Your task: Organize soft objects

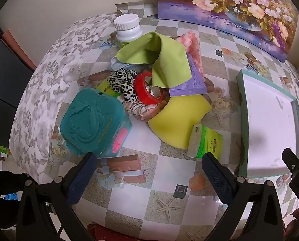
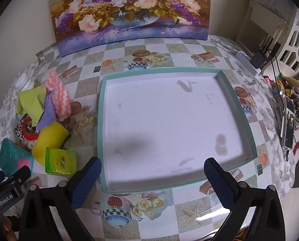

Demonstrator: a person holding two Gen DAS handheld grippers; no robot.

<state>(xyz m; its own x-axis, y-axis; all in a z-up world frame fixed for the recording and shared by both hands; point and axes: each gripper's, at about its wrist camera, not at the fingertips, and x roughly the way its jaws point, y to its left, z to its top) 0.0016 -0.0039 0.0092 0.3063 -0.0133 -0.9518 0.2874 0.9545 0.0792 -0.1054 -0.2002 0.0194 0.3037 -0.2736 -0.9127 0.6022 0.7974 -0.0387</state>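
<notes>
1. Left wrist view: the left hand-held gripper [image 1: 147,168] hangs over the bench [image 1: 169,196] with its jaws spread wide and nothing between them, tilted steeply down at the pile.
2. The pile sits beyond the fingertips: a lime-green soft cloth [image 1: 165,60] draped on top, a pink-and-white fluffy towel [image 1: 193,46] behind it, a thick yellow foam sponge [image 1: 177,118] at the near side, and a leopard-print fabric scrunchie [image 1: 123,84] beside a red plastic tape ring [image 1: 147,88].
3. A green-wrapped tissue pack [image 1: 205,142] lies nearest the gripper, touching the sponge, its long axis running away from the camera.
4. Hard things mix in: a teal plastic lidded box [image 1: 93,120], a white screw-cap bottle [image 1: 128,30] and a purple printed packet [image 1: 191,80].
5. Judgement: the cloth is light and limp, so pinch a raised fold; the sponge is light and springy, best squeezed across its thin sides.
6. Right wrist view: the right hand-held gripper [image 2: 152,172] is likewise spread and holds nothing, over the near edge of a shallow white tray with a teal rim [image 2: 247,120], which has nothing in it.
7. Here the pile lies to the left of the tray, just beside it; the towel stands tallest, its long axis pointing away and slightly left.
</notes>
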